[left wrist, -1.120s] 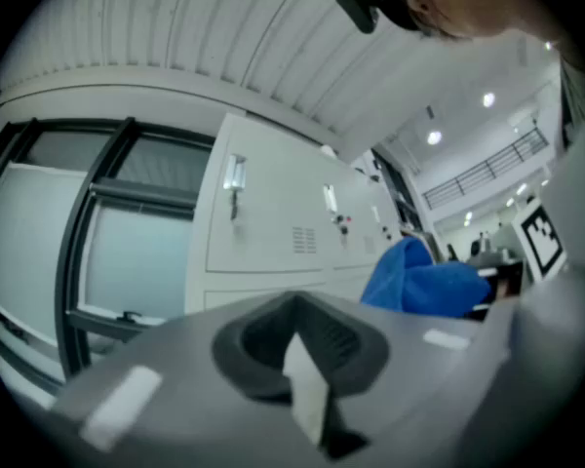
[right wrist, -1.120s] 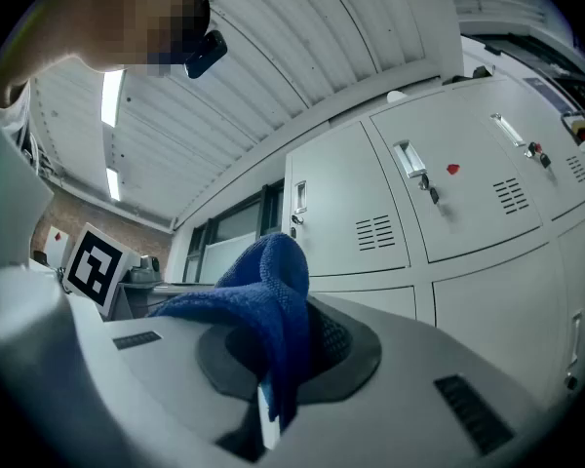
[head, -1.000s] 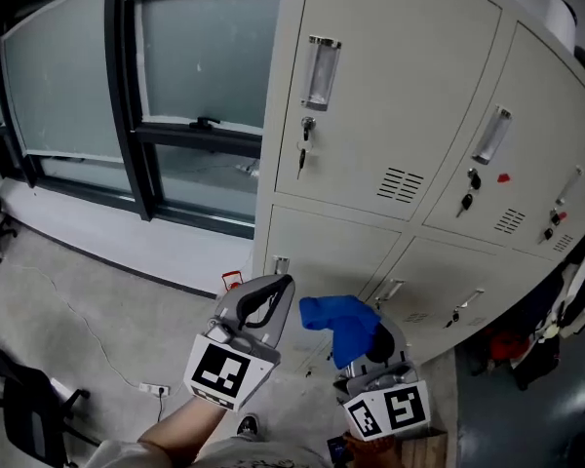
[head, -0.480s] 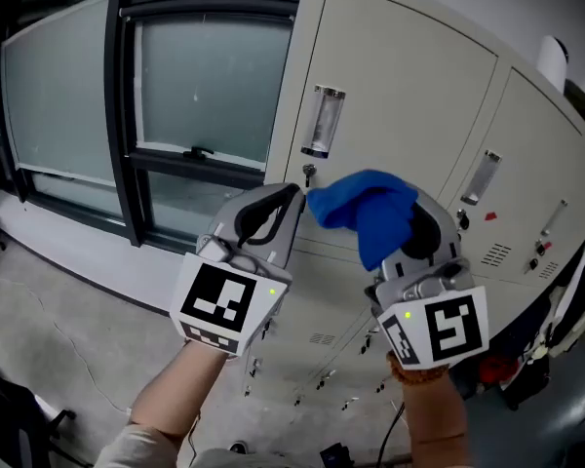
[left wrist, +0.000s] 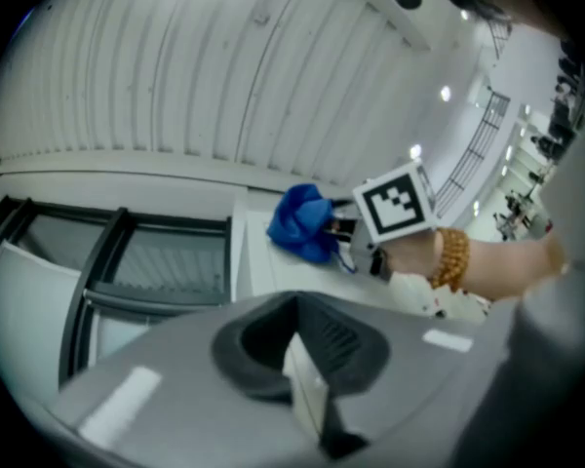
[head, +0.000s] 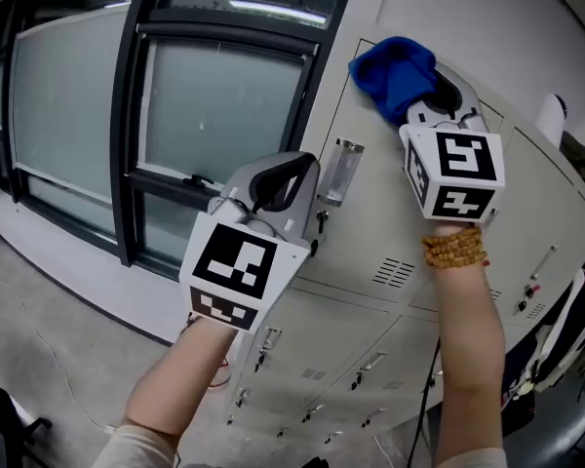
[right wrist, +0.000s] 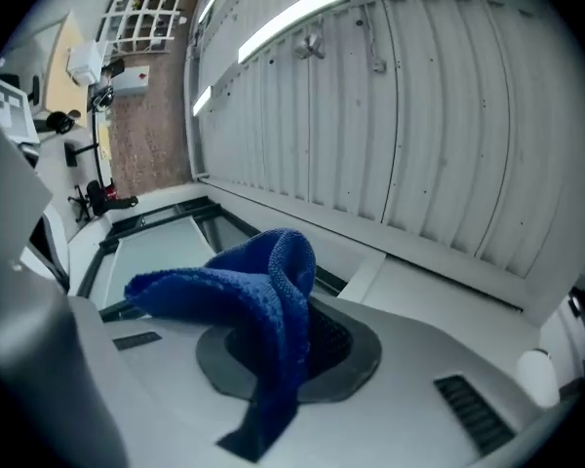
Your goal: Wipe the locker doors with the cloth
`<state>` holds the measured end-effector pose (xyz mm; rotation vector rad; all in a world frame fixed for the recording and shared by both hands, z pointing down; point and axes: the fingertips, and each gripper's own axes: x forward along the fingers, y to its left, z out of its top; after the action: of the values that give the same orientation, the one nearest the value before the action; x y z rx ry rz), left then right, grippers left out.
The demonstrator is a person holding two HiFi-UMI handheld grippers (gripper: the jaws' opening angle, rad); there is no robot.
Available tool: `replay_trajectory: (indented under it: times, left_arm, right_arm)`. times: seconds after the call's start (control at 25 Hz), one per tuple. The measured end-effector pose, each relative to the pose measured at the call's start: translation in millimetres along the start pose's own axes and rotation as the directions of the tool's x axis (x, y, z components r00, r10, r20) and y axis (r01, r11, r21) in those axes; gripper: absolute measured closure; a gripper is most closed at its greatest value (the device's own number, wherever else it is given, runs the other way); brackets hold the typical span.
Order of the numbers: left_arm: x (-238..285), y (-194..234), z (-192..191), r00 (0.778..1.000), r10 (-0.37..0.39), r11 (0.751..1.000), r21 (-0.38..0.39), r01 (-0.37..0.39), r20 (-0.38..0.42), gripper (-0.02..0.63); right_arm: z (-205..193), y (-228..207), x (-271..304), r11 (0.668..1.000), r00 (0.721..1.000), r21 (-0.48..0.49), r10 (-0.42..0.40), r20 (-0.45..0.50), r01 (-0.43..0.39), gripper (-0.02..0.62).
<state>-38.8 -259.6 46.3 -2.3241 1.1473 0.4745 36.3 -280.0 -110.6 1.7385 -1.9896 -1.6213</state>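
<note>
Left claw (head: 291,175), raised in front of a dark-framed window (head: 205,115) and the left edge of a bank of pale lockers, has its jaws pressed together with nothing between them. Just to its right, a clear handle (head: 338,172) sits on the upper locker door (head: 370,232). Further right and higher, the right claw (head: 437,94) is clenched on a bunched blue cloth (head: 395,71), which sits at that door's top left corner; whether it actually touches the metal cannot be told. A beaded bracelet (head: 453,250) circles the right wrist.
</note>
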Motion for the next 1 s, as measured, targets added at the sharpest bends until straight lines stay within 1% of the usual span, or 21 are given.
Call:
replay_trajectory:
  times: [0.12, 0.28, 0.36, 0.48, 0.64, 0.84, 1.0]
  left_arm:
    - [7, 1, 0, 1.0, -0.008, 1.0, 0.011, 0.008, -0.001, 0.606]
    - [10, -2, -5, 1.0, -0.013, 1.0, 0.01, 0.013, -0.002, 0.606]
    - [8, -4, -10, 1.0, -0.012, 1.0, 0.006, 0.012, -0.005, 0.604]
    - [3, -3, -20, 1.0, -0.008, 1.0, -0.005, 0.008, -0.022, 0.604]
    - [-5, 0, -33, 0.999, 0.0, 1.0, -0.019, -0.001, -0.044, 0.604]
    - [-14, -4, -50, 0.997, 0.002, 1.0, -0.022, -0.004, -0.073, 0.604]
    - [-21, -12, -68, 0.995, -0.006, 0.999, -0.037, 0.003, -0.098, 0.604]
  right_arm:
    - [5, -7, 18, 0.995, 0.999, -0.095, -0.034, -0.023, 0.031, 0.568]
    - [-2, 1, 28, 0.977, 0.997, -0.209, -0.051, -0.049, 0.04, 0.568]
    - [-7, 11, 24, 0.963, 0.998, -0.267, -0.047, -0.05, 0.032, 0.568]
    - [-19, 28, 9, 0.946, 0.998, -0.325, -0.027, -0.049, 0.01, 0.568]
    - [-40, 43, -17, 0.935, 0.998, -0.355, -0.009, -0.056, -0.011, 0.568]
    - [-72, 60, -56, 0.929, 0.997, -0.371, -0.023, -0.076, -0.007, 0.568]
    - [-102, 82, -91, 0.928, 0.993, -0.373, -0.043, -0.113, -0.002, 0.568]
